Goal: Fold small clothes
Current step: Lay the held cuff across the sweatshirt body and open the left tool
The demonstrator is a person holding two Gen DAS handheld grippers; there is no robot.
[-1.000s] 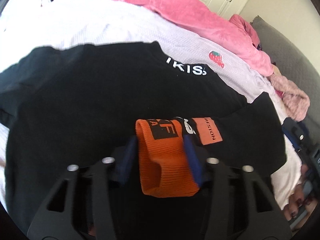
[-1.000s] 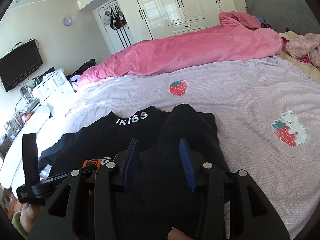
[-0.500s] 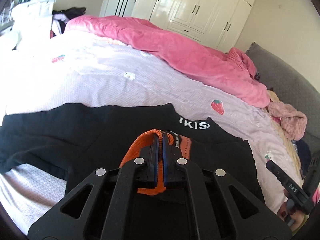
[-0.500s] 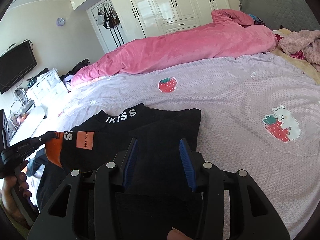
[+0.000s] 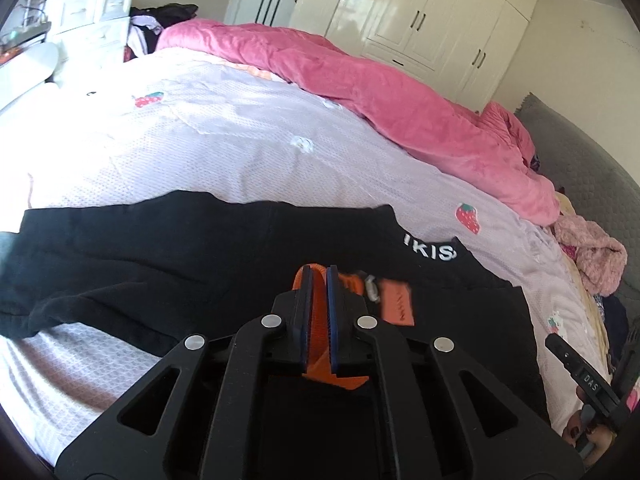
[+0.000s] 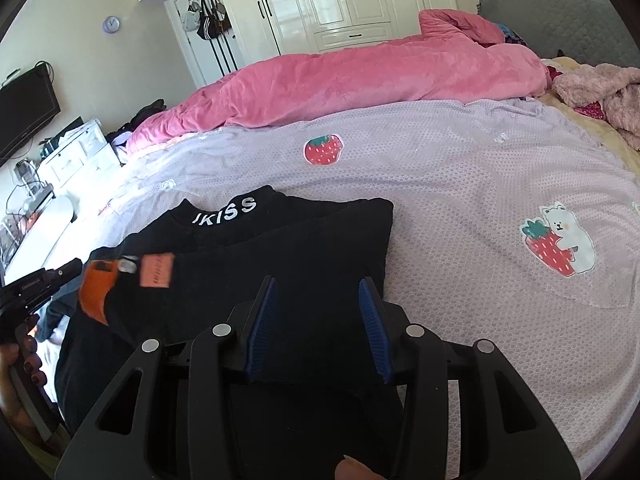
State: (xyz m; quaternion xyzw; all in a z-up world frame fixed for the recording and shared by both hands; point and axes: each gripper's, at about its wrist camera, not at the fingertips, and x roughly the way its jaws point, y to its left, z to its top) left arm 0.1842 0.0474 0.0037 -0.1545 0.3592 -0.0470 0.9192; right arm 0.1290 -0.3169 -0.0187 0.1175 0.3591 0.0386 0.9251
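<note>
A small black top (image 5: 168, 248) with white collar lettering (image 5: 430, 250) lies on the lilac bedsheet (image 5: 200, 148); it also shows in the right wrist view (image 6: 304, 248). My left gripper (image 5: 319, 276) is shut on the sleeve's orange cuff (image 5: 316, 320) and holds it above the top's body. The cuff (image 6: 96, 292) and its orange label (image 6: 157, 271) show at the left of the right wrist view. My right gripper (image 6: 316, 286) is open and empty over the folded right side of the top.
A pink duvet (image 6: 352, 76) lies along the far side of the bed. A fluffy pink garment (image 6: 600, 88) sits at the far right by a grey headboard (image 6: 560, 12). White drawers (image 5: 92, 20) stand past the bed's left end.
My left gripper closed on the orange cuff, lifted it and carried the sleeve across the top. The right sleeve now lies folded flat under my open right gripper.
</note>
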